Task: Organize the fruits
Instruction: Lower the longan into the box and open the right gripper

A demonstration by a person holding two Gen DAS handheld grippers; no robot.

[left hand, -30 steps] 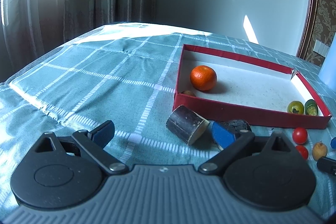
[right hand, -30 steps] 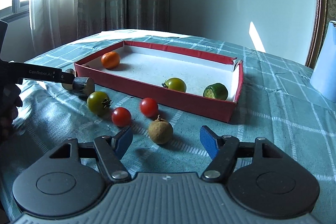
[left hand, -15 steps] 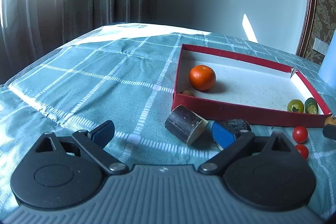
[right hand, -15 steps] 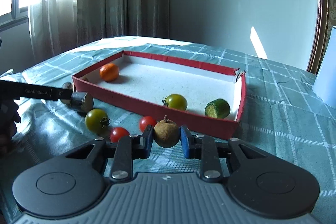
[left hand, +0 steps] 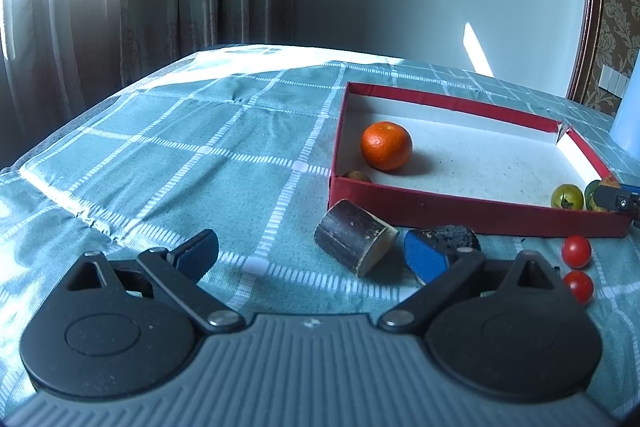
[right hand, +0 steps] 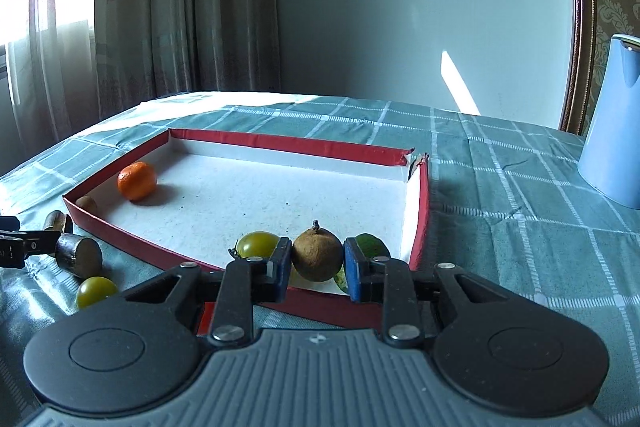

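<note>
Right gripper (right hand: pixel 317 261), low centre of its own view, is clamped on a brown fruit (right hand: pixel 317 255), both blue pads pressed to its sides, held above the near wall of the red tray (right hand: pixel 288 143). Behind the left pad sits a yellow-green tomato (right hand: pixel 256 243) and behind the right pad a green fruit (right hand: pixel 372 245), both inside the tray at its near right corner. An orange (right hand: pixel 137 181) lies at the tray's far left, with a small brown fruit (right hand: pixel 86 203) tucked in the left corner. Outside the tray, lower left of that view, are two dark cylinders (right hand: pixel 78 255) and another green tomato (right hand: pixel 96 291) on the checked cloth (right hand: pixel 520 227). A pale blue jug (right hand: pixel 612 131) stands at the right edge.

Left gripper (left hand: pixel 316 259) is spread wide with nothing between its pads, low over the cloth. One cylinder lies just left of its right pad. Two red tomatoes (left hand: pixel 576 251) sit at the lower right, outside the tray's near wall. At the right edge of this view the right gripper's tip shows over the tray corner.
</note>
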